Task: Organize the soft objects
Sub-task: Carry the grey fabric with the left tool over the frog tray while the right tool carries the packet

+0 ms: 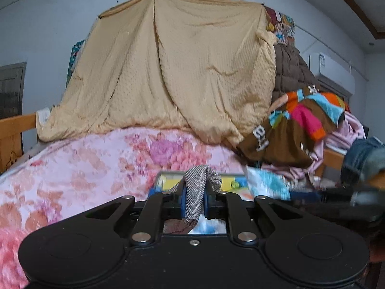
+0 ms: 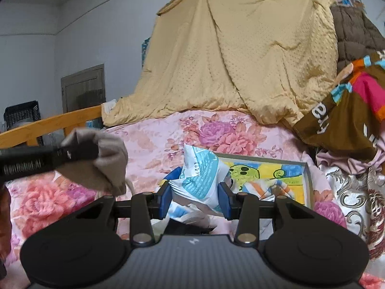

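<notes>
At lower centre, the left gripper (image 1: 195, 198) clamps a grey sock (image 1: 197, 192); the right gripper (image 2: 195, 201) clamps a white-and-teal packet (image 2: 199, 175) above the floral bedspread (image 2: 154, 144).

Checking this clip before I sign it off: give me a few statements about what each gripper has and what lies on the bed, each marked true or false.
1. The left gripper is shut on a grey woven cloth. True.
2. The right gripper is empty. False: a white and teal plastic packet sits between its blue pads.
3. A framed cartoon picture lies on the floral bedspread. True.
4. A green quilt hangs behind the bed. False: the hanging quilt is tan-yellow.
5. The brown garment with bright patches is heaped at the right of the bed. True.
</notes>
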Demonstrator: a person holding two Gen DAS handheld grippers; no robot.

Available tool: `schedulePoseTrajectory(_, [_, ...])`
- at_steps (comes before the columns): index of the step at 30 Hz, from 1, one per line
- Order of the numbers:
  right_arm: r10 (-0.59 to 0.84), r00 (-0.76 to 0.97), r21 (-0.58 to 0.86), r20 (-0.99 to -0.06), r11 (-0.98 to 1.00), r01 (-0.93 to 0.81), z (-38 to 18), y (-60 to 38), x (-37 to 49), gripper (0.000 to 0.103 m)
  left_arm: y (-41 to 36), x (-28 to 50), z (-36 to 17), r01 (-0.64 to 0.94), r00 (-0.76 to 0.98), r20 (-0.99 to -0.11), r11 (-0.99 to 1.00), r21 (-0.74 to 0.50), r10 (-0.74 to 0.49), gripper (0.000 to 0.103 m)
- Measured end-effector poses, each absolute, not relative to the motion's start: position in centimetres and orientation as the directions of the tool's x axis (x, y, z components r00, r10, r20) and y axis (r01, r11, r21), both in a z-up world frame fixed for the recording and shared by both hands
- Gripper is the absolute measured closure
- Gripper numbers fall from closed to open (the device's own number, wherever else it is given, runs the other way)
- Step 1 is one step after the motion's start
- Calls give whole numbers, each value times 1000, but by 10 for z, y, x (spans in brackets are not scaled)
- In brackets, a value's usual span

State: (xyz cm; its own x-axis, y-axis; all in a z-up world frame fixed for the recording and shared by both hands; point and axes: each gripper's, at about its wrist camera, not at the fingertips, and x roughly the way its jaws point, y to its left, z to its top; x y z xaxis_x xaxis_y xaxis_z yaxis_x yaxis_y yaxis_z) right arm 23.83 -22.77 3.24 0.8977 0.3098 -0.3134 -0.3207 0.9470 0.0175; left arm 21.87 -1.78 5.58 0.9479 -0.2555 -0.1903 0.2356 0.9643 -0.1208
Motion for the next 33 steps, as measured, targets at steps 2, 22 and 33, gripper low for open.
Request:
schedulePoseTrajectory(2, [307, 898, 25, -315, 949, -315, 31, -228, 252, 58, -20, 234, 62, 240, 948, -186, 964, -117, -259, 89])
schedulePoseTrajectory(22, [298, 855, 164, -425, 954, -251, -3, -236, 393, 57, -46, 434, 46, 248, 912, -263, 934, -256, -315, 89])
schedulePoseTrajectory(33, [282, 816, 180, -505, 959, -219, -20, -231, 416, 57, -41, 468, 3, 169, 858, -396, 908, -384, -327, 89])
